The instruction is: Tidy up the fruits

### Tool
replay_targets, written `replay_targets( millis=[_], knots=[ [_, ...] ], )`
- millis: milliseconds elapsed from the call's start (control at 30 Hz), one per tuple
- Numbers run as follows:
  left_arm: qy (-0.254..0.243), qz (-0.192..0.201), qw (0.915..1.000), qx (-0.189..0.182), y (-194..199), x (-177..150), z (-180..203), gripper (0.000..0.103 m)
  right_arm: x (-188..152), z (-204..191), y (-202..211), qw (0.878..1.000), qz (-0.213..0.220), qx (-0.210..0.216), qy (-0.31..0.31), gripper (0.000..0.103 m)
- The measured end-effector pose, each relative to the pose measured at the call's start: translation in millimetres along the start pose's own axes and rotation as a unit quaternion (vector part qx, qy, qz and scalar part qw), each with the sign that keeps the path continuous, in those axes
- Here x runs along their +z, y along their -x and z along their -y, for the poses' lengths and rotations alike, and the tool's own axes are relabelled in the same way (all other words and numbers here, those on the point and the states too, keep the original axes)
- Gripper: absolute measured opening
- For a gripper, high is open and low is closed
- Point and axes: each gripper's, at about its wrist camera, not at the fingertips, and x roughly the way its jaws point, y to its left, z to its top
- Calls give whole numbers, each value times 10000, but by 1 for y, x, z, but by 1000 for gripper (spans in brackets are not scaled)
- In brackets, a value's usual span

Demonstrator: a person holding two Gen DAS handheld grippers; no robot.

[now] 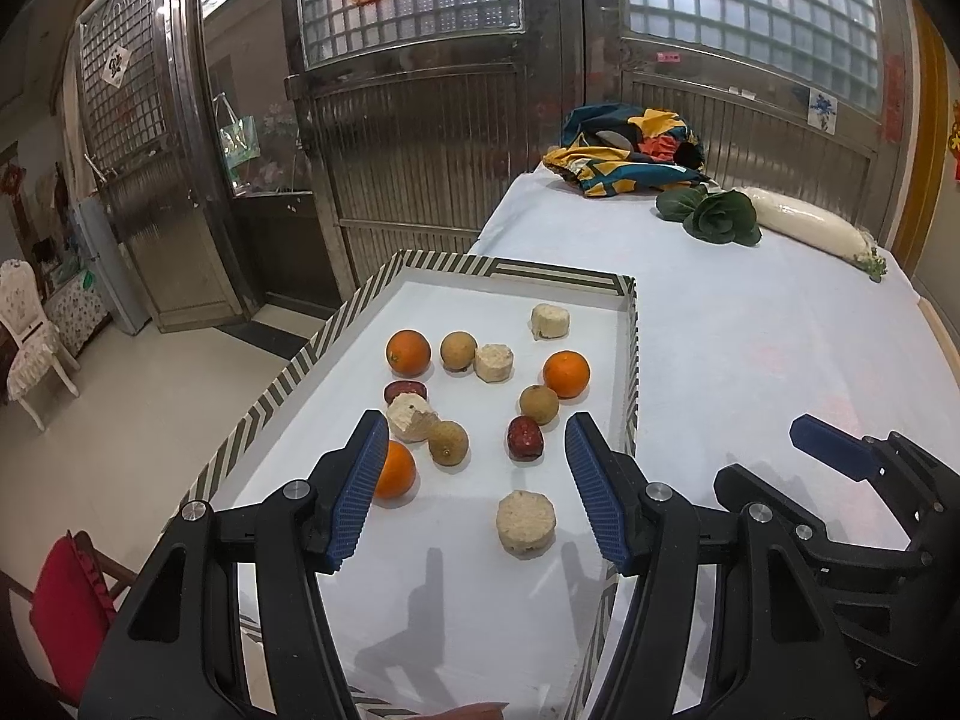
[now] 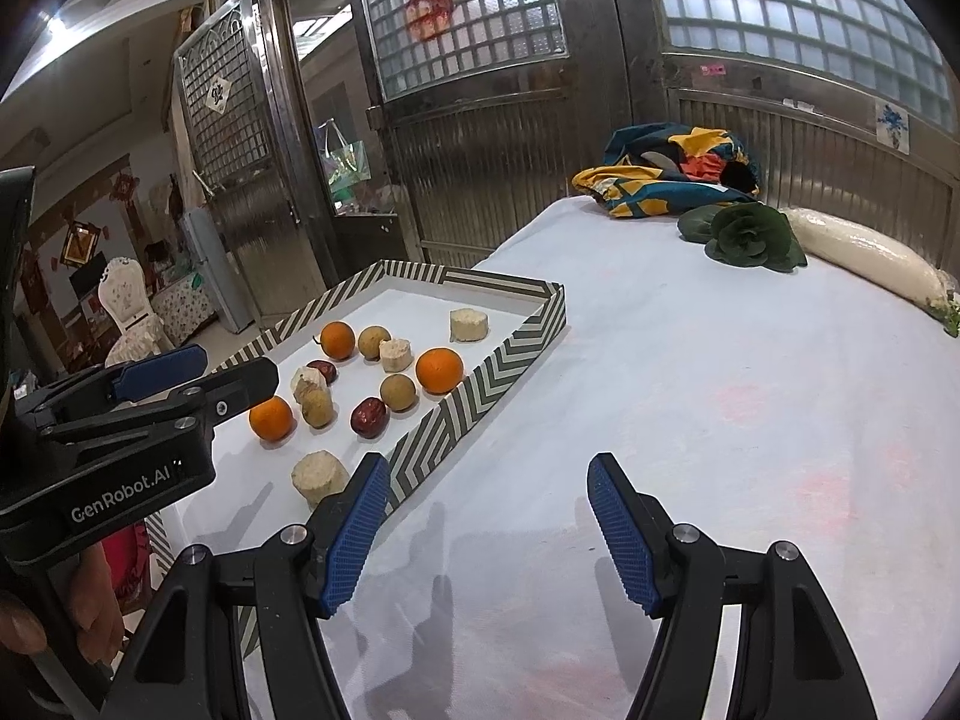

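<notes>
A striped tray [image 1: 336, 327] [image 2: 510, 354] with a white floor holds three oranges [image 1: 566, 373] [image 2: 440, 369], several tan longans [image 1: 539, 403], two dark red dates [image 1: 525, 438] [image 2: 368, 417] and several pale round cut pieces [image 1: 526, 521] [image 2: 319, 475]. My left gripper [image 1: 474, 486] is open and empty above the near part of the tray, with a cut piece and a date between its fingers' lines. It shows at the left of the right wrist view [image 2: 198, 369]. My right gripper [image 2: 486, 531] is open and empty above the white tablecloth, right of the tray.
At the table's far end lie a colourful cloth bundle [image 1: 627, 150] [image 2: 666, 171], a green leafy vegetable [image 1: 717, 216] [image 2: 750, 234] and a white radish [image 1: 810, 228] [image 2: 864, 252]. Metal doors stand behind. A white chair [image 1: 27, 336] and a red chair [image 1: 66, 600] are at the left.
</notes>
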Motion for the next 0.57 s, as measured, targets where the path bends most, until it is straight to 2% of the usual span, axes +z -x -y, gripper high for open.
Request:
replay_targets(
  millis=[467, 567],
  knots=[
    [-66, 86, 9999, 96, 0, 0, 2, 62, 0, 4, -3, 10000, -41, -7, -49, 67],
    [-169, 54, 9998, -2, 2, 2, 13, 62, 0, 10, 1, 9999, -25, -17, -121, 67]
  ],
)
